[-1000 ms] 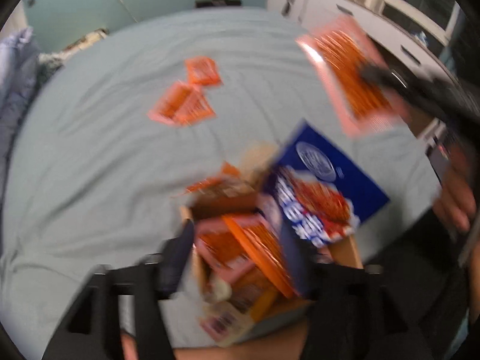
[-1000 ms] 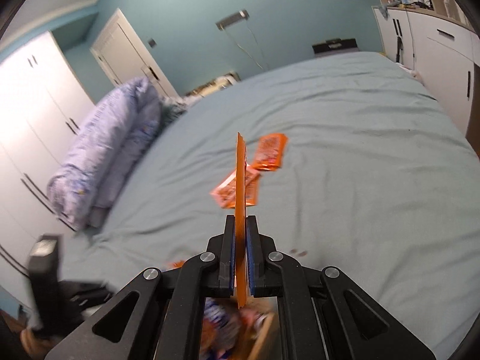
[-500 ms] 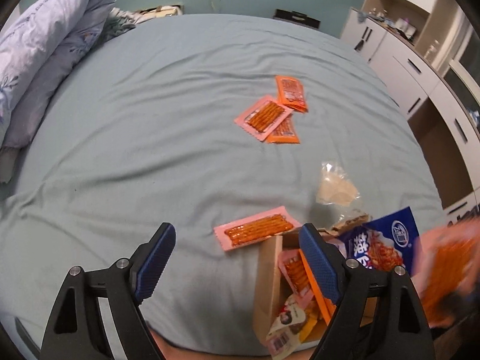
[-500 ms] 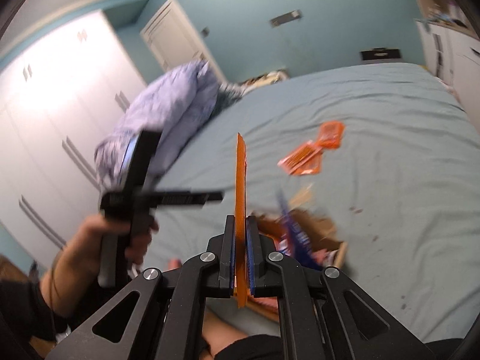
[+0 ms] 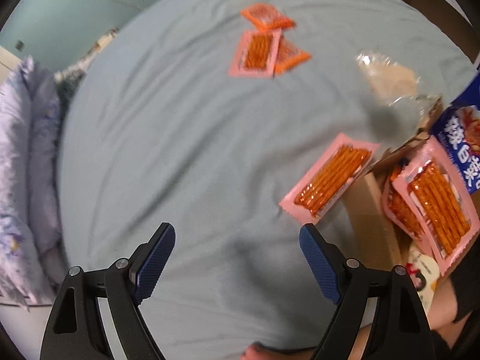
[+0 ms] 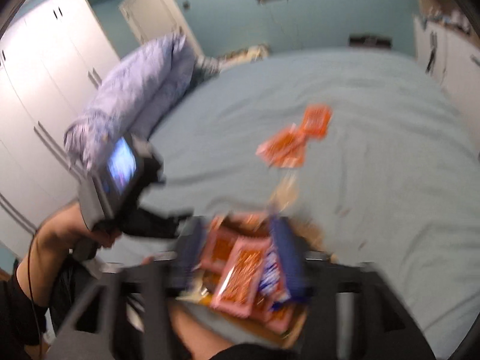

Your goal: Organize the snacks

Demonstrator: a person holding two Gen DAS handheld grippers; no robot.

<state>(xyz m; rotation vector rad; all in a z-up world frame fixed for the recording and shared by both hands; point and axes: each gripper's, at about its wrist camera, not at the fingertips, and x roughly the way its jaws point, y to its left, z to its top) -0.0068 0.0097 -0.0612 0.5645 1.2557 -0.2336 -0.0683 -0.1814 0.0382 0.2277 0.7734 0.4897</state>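
Observation:
My left gripper (image 5: 237,237) stands open and empty over the bed, pointing steeply down. A pink pack of orange sticks (image 5: 330,177) lies just beyond its right finger, against the cardboard box (image 5: 372,210). The box holds another pink pack (image 5: 435,204) and a blue bag (image 5: 462,138). In the blurred right wrist view my right gripper (image 6: 240,255) is opening its jaws above the box (image 6: 297,330). A pink pack (image 6: 240,279) lies flat in the box between the fingers, and the pads do not press on it.
Farther up the teal bed (image 5: 168,126) lie a pink pack (image 5: 258,54) and two orange packs (image 5: 267,16). A clear plastic bag (image 5: 390,78) sits near the box. A lilac duvet (image 5: 27,156) is piled at the left. A person's hand (image 6: 102,234) holds the other gripper's handle.
The right gripper's jaws have parted, and the pink pack it held on edge now lies in the box. The left gripper has swung lower, closer to the pink pack beside the box.

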